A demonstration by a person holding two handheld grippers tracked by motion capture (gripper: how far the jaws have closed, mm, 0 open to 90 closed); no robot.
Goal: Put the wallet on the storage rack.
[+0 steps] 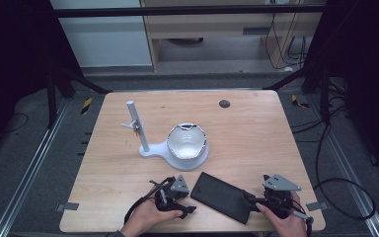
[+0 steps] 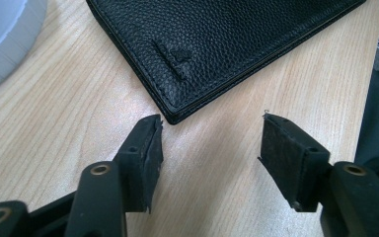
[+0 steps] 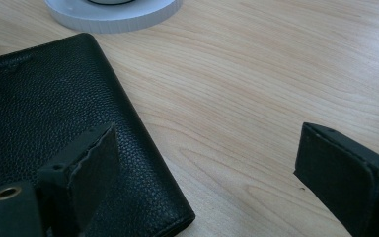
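Both claws stood open: left gripper [image 2: 211, 148] just short of the black wallet's [image 2: 217, 44] corner, right gripper [image 3: 212, 173] straddling its opposite edge, nothing clamped.

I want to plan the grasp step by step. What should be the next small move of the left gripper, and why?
Probably ease the left gripper forward so that the near corner of the black wallet comes between its jaws. The wallet lies flat on the table, its corner just ahead of the jaws, which stand apart with nothing between them. The right gripper is open, one jaw over the wallet's other end.
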